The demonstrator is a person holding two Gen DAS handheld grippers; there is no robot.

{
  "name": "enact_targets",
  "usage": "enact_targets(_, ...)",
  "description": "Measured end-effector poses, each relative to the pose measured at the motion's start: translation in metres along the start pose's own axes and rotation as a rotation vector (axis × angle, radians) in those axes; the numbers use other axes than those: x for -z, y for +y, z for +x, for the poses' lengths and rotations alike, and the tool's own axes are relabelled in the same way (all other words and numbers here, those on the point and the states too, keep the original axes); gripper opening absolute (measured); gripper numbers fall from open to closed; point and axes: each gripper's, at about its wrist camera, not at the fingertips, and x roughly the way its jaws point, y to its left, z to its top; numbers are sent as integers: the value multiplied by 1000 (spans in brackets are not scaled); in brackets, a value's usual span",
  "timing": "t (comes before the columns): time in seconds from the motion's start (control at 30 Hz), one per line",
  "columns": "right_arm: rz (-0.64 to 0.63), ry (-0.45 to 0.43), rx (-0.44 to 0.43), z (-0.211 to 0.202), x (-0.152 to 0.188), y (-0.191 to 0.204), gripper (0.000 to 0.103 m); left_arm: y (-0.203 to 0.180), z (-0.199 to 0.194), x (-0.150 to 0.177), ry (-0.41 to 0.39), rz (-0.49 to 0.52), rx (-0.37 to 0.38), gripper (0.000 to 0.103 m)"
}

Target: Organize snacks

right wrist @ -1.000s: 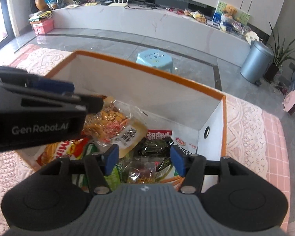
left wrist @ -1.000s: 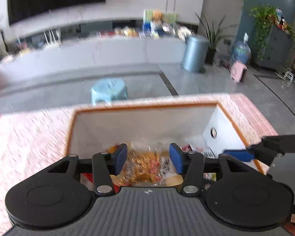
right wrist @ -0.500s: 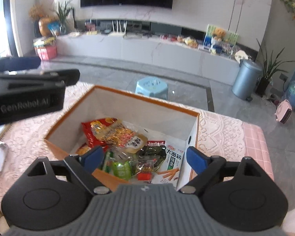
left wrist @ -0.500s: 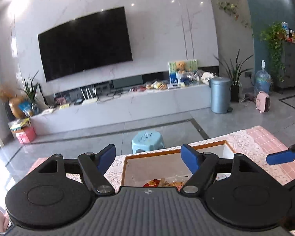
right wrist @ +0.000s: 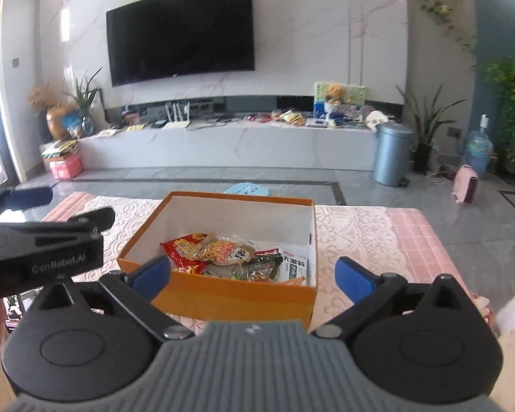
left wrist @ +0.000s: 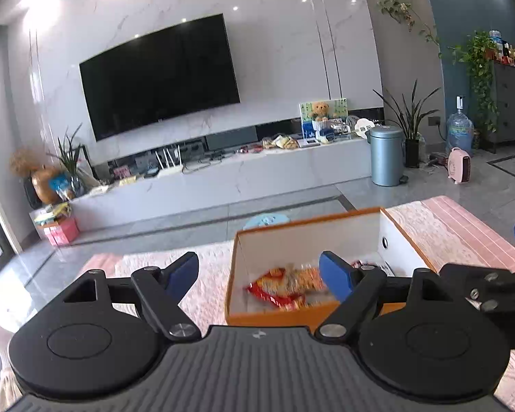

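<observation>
An orange box (right wrist: 237, 297) with white inner walls stands on the pink lace tablecloth, also seen as the orange box (left wrist: 278, 316) in the left wrist view. Several snack packets lie in it: a red packet (right wrist: 180, 245), a clear bag of orange snacks (right wrist: 219, 250), a white carton (right wrist: 293, 267). My right gripper (right wrist: 253, 274) hovers in front of and above the box, its jaws opening wide with nothing gripped. My left gripper (left wrist: 259, 273) hangs at the box's left near corner, jaws also opening and empty. It also shows at the left edge of the right wrist view.
The table's cloth (right wrist: 360, 233) spreads to both sides of the box. A blue stool (right wrist: 247, 189) stands on the floor behind the table. A grey bin (right wrist: 393, 154) and a long white TV bench (right wrist: 223, 147) are farther back. A white sleeve (right wrist: 511, 309) is at the right.
Both grippers have drawn back and up out of the box, and their jaws have spread wide. The snack packets they hovered over stay in the box.
</observation>
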Motion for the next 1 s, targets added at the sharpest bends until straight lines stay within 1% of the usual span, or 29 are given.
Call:
enact_targets(0.17, 47, -40, 38, -17, 26, -2, 99, 15, -4, 24, 52, -72, 7, 94)
enact_targets(0.23, 53, -37, 42, -17, 33, -3, 99, 15, -1, 33, 88, -81, 14, 94)
enact_targets(0.33, 81, -23, 34, -16, 41, -6, 99, 12, 1, 46, 111, -73, 25, 94)
enact_targets(0.4, 78, -21, 24, -14, 45, -6, 99, 12, 6, 55, 139, -90, 39, 94)
enact_targets(0.5, 60, -14, 34, -5, 52, -6, 99, 9, 15, 62, 183, -105, 51, 94)
enact_targets(0.63, 78, 14, 34, 11, 60, -11, 99, 6, 20, 72, 210, -91, 53, 94)
enact_targets(0.77, 92, 34, 44, 23, 68, -16, 99, 4, 25, 75, 239, -108, 63, 94)
enact_targets(0.9, 108, 56, 52, 33, 72, -21, 99, -1, 26, 76, 241, -91, 60, 94)
enact_targets(1.0, 114, 65, 56, 37, 74, -23, 99, -2, 26, 77, 248, -97, 63, 94)
